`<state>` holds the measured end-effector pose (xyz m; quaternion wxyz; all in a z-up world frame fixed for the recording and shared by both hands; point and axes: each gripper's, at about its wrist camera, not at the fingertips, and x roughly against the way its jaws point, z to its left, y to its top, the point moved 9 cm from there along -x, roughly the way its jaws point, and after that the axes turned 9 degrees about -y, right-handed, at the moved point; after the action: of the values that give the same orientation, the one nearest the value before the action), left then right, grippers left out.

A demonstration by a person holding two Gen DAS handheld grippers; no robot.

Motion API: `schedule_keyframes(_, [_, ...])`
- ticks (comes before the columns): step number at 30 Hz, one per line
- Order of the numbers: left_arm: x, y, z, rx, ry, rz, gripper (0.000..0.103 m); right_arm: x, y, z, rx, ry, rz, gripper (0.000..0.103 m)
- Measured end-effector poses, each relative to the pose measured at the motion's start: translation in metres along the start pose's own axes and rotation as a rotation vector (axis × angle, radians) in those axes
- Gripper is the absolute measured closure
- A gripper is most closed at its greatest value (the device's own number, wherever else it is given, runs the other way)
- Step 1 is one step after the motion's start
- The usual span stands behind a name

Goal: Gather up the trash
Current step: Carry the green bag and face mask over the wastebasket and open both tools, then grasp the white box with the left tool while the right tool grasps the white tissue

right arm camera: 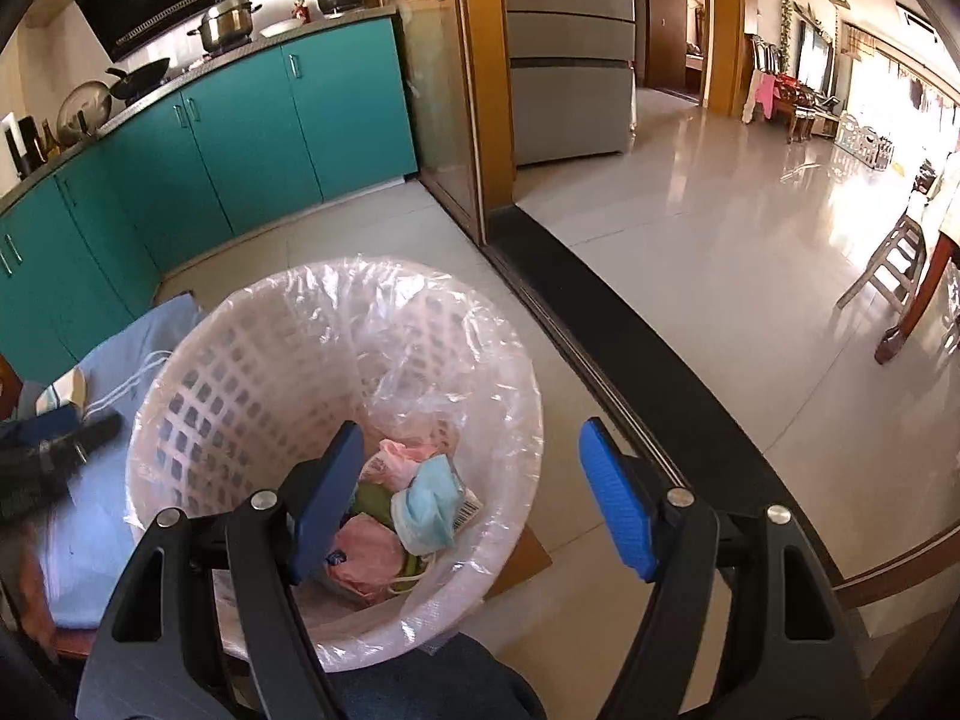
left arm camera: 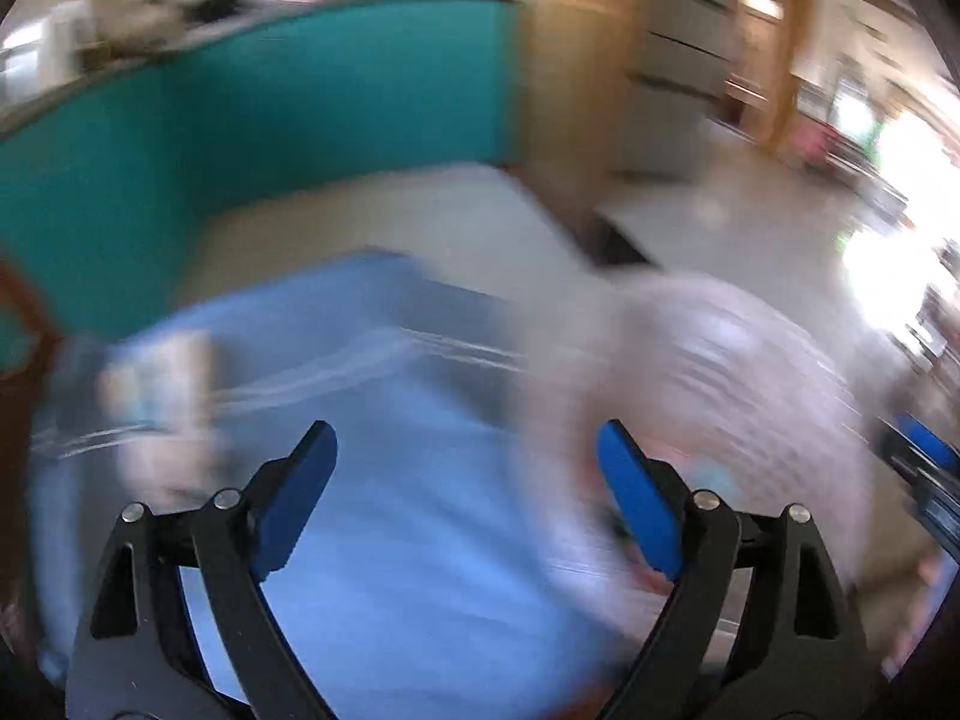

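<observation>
Left wrist view: heavy blur. Left gripper [left arm camera: 465, 447] at bottom centre, fingers wide, nothing between. Blue cloth [left arm camera: 372, 420] fills centre; pale blurred bin [left arm camera: 708, 396] right of fingers, blurred item [left arm camera: 156, 390] at left, kind unclear.

Right wrist view: sharp. Right gripper [right arm camera: 471, 441] fingers wide, empty, poised over lined white basket bin [right arm camera: 198, 396] at lower centre. Trash inside, blue face mask [right arm camera: 423, 504] and pink wrappers [right arm camera: 366, 558], just beyond left finger [right arm camera: 327, 498]. Small carton [right arm camera: 63, 393] on blue cloth at left edge, likely next pickup; left gripper, dark at left edge, nearer.
</observation>
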<state>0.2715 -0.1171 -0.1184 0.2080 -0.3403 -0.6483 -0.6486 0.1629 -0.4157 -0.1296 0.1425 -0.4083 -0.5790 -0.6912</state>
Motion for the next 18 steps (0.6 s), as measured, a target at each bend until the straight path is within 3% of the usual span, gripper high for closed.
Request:
schedule_keyframes(5, [-0.006,0.003,0.145,0.284,0.219,0.024,0.012,0.008,0.006,0.026,0.041,0.041,-0.04,0.03])
schedule_keyframes(7, [-0.022,0.006,0.192,0.322,0.301,0.066,0.012,0.014,0.008,0.043,0.081,0.06,-0.06,0.03])
schedule_keyframes(9, [-0.033,0.006,0.222,0.326,0.336,0.117,0.012,0.019,0.009,0.063,0.116,0.082,-0.07,0.03])
schedule_keyframes(11, [-0.054,0.006,0.236,0.351,0.31,0.197,0.012,0.022,0.007,0.08,0.13,0.113,-0.065,0.03])
schedule_keyframes(13, [-0.072,0.012,0.229,0.345,0.243,0.22,0.006,0.022,0.002,0.098,0.148,0.137,-0.053,0.03])
schedule_keyframes(16, [-0.094,0.019,0.229,0.3,0.276,0.237,0.003,0.02,-0.008,0.122,0.178,0.161,-0.023,0.03])
schedule_keyframes(18, [-0.114,0.014,0.227,0.274,0.258,0.297,0.003,0.02,-0.014,0.132,0.187,0.183,-0.002,0.03])
